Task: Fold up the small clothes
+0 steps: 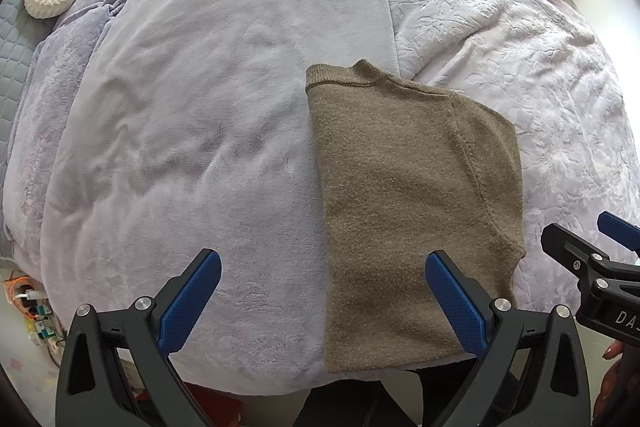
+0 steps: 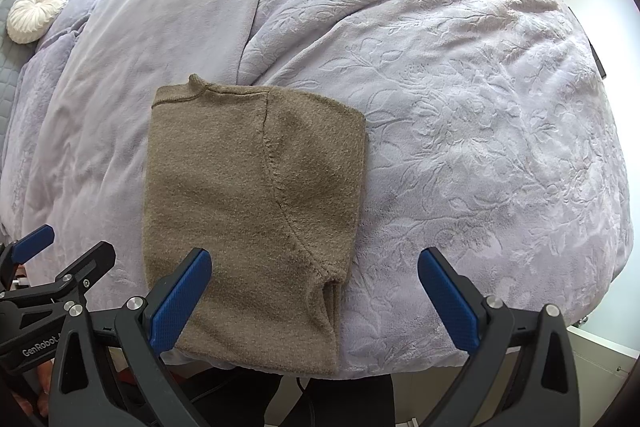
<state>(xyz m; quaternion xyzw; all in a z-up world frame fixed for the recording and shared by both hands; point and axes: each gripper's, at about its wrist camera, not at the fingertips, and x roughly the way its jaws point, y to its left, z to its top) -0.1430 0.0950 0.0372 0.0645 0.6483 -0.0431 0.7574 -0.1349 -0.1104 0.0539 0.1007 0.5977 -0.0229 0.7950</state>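
Both tongs are hanging released: the left tongs (image 1: 323, 297) and right tongs (image 2: 315, 293) are gripping nothing. The folded olive knit sweater (image 2: 248, 203) is lying just ahead between them on the lavender bed blanket (image 2: 460, 115), apparently halved lengthwise.

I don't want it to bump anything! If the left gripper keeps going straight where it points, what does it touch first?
Probably the lavender blanket on the bed. The open left gripper points down at it, with the brown sweater's left edge right beside that line, so it might brush that.
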